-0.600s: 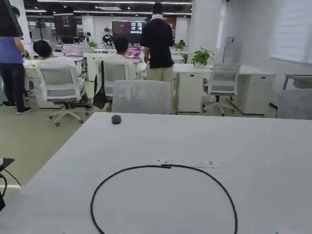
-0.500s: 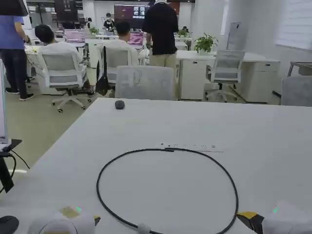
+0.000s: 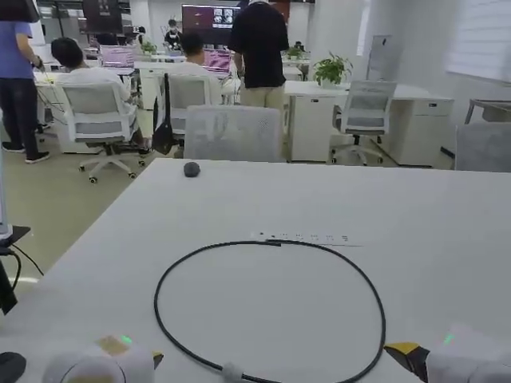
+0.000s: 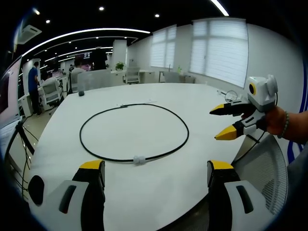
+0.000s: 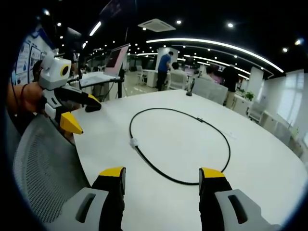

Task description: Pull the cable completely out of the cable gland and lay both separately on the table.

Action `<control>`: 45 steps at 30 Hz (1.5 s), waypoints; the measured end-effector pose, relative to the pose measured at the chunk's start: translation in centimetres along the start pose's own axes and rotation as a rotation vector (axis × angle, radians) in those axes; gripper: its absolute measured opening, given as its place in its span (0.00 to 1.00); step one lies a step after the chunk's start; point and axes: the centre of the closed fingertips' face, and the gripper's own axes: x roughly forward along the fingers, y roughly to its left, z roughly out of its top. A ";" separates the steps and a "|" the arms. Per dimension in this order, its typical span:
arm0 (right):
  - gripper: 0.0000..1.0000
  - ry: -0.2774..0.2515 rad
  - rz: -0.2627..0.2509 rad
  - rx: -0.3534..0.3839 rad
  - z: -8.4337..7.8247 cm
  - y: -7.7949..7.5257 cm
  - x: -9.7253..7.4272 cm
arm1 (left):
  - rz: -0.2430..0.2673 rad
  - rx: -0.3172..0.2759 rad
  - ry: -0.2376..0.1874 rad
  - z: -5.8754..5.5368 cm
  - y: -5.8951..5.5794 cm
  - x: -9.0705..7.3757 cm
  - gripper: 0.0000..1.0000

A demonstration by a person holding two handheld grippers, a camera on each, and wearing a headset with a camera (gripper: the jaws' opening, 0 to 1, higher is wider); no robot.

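Note:
A black cable [image 3: 271,243] lies in one wide loop on the white table [image 3: 431,239]. A small pale cable gland [image 3: 232,371] sits on the cable at the near side of the loop, also seen as gland [image 4: 139,159] and gland [image 5: 133,142]. My left gripper [image 4: 155,166] is open, held at the near table edge short of the gland, touching nothing. My right gripper [image 5: 162,172] is open too and holds nothing. In the head view the left gripper [image 3: 152,361] is at the bottom left and the right gripper [image 3: 399,351] at the bottom right, on either side of the loop.
A small dark round object [image 3: 192,169] sits near the table's far left edge. A thin printed strip [image 3: 303,238] lies just beyond the loop. A grey chair [image 3: 231,134] stands behind the table, with people and desks further back. A mesh chair back [image 5: 43,163] is close to the grippers.
The head camera has tipped down, so both grippers and the gland now show along the bottom edge. The cable loop has not moved on the table.

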 end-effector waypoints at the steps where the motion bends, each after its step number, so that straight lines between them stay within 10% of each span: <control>1: 0.60 0.001 -0.001 0.000 0.0 0.0 0.0 | -0.001 0.000 0.000 0.0 0.0 0.0 0.88; 45: 0.56 0.020 -0.004 -0.007 -0.3 -0.2 0.5 | -0.029 0.011 0.019 -0.6 -0.5 0.9 0.88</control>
